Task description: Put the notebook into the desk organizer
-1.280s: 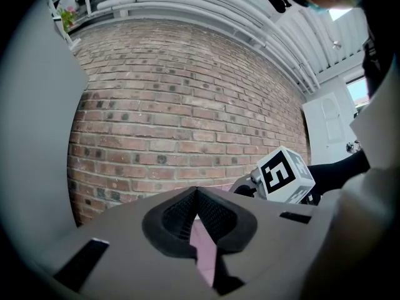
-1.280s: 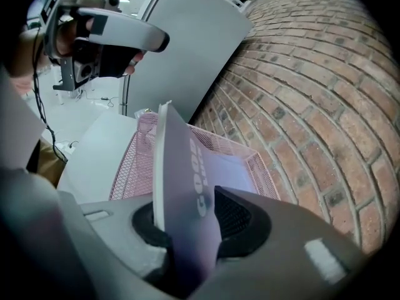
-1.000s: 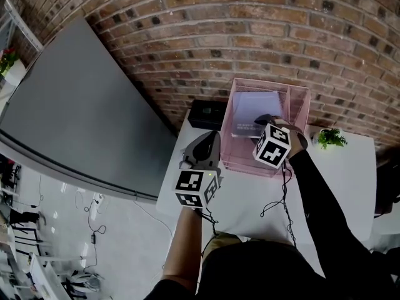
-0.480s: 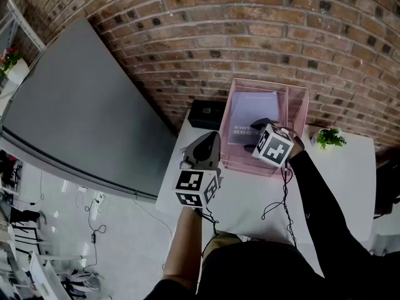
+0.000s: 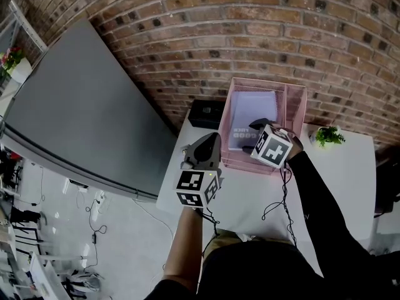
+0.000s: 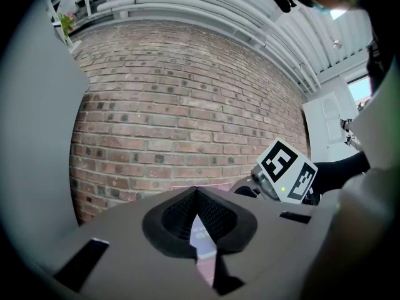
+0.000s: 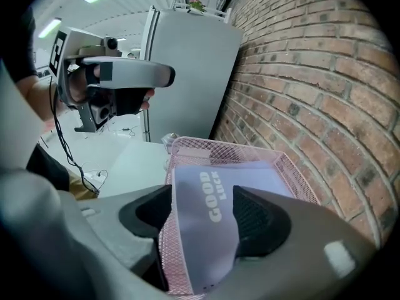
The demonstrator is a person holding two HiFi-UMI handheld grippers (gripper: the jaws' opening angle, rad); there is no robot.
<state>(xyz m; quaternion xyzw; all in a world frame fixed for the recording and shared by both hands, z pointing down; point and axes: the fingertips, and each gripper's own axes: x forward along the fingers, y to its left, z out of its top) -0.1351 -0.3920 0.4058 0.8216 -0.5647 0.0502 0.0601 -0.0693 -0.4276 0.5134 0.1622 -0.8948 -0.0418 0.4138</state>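
One lavender notebook [image 5: 252, 119]. One pink mesh desk organizer [image 5: 297, 111], far centre of the table. Two hand-held grippers: left gripper [image 6: 195, 195] at near left, right gripper [image 7: 203, 199] over the organizer, jaws opening with the notebook seen between them. Two marker cubes, one per gripper: left cube [image 5: 197, 189], right cube [image 5: 273, 146]. One white table [image 5: 337, 186]. One black box [image 5: 207, 114], far left corner of the table. One small green plant [image 5: 327, 135], right of the organizer. One grey panel [image 5: 75, 111], left. One brick wall [image 5: 250, 36], far.
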